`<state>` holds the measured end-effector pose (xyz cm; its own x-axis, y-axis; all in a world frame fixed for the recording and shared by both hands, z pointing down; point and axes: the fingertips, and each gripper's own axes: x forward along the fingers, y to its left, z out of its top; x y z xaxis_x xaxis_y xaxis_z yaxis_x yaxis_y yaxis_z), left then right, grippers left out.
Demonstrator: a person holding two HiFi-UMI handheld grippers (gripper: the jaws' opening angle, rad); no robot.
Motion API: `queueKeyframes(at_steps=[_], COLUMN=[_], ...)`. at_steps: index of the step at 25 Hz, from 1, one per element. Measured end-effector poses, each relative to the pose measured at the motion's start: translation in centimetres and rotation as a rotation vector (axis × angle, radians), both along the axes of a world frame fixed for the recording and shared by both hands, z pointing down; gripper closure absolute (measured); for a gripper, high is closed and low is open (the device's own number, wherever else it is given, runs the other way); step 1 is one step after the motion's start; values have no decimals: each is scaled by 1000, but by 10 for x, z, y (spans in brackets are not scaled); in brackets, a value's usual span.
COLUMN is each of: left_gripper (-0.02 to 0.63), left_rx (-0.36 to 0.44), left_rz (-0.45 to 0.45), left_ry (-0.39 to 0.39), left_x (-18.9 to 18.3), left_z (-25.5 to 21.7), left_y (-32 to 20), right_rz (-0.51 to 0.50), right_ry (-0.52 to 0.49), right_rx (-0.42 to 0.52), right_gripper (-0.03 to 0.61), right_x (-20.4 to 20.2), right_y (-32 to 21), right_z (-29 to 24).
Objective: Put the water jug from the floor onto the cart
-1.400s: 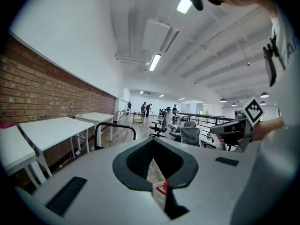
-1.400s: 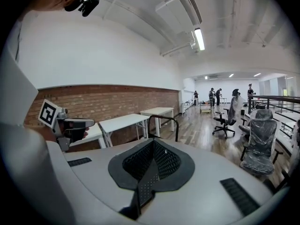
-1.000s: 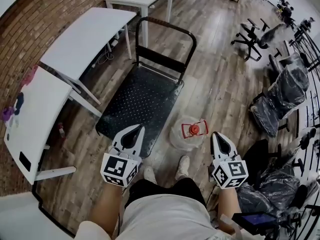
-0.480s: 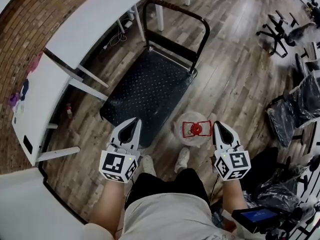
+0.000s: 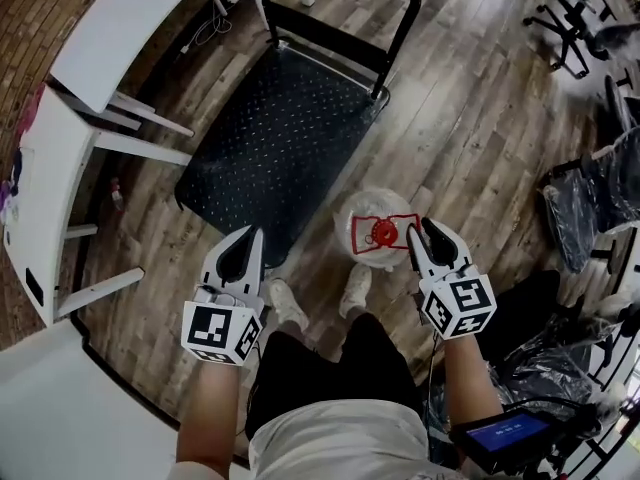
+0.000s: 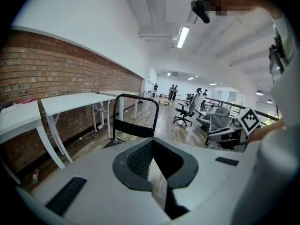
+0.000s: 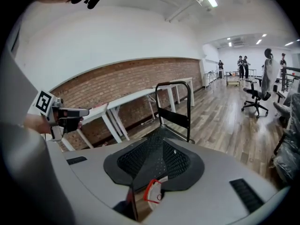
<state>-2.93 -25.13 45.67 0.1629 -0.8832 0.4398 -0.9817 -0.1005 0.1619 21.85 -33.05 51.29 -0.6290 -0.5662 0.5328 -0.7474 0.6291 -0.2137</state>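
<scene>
The water jug [image 5: 378, 230], clear with a red cap and red handle, stands on the wood floor just off the near right corner of the black cart [image 5: 280, 138]. My right gripper [image 5: 422, 233] hangs right beside the jug's right side. Its jaws are opening, a little apart, with nothing pressed between them. In the right gripper view, the jug's red handle [image 7: 152, 191] shows through the gap below my right gripper [image 7: 161, 139]. My left gripper [image 5: 247, 240] is shut and holds nothing, over the floor by the cart's near edge, left of the jug. In the left gripper view, my left gripper [image 6: 151, 143] points at the cart's handle [image 6: 136, 116].
White tables [image 5: 120, 18] line the brick wall left of the cart. Plastic-wrapped office chairs [image 5: 600, 198] stand at the right. The person's shoes [image 5: 285, 303] are just behind the jug. A small screen [image 5: 500, 433] sits at the lower right.
Both grippers have come down toward the floor. The right one now sits beside the jug, and its jaws have parted from shut. The jug and cart stand where they were.
</scene>
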Motion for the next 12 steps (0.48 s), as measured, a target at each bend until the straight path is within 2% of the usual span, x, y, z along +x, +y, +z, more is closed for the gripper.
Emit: queueKeyframes(at_steps=[7, 12], left_gripper=[614, 615], left_rx=[-47, -84], left_rz=[18, 35], left_ry=[-9, -1], left_x=[3, 6], left_z=[67, 103], left_y=[1, 3], right_rz=[-13, -19], right_ry=[61, 97], right_rx=[-27, -55], right_gripper=[465, 342], right_x=[7, 4], right_y=[0, 8], right_z=[84, 139])
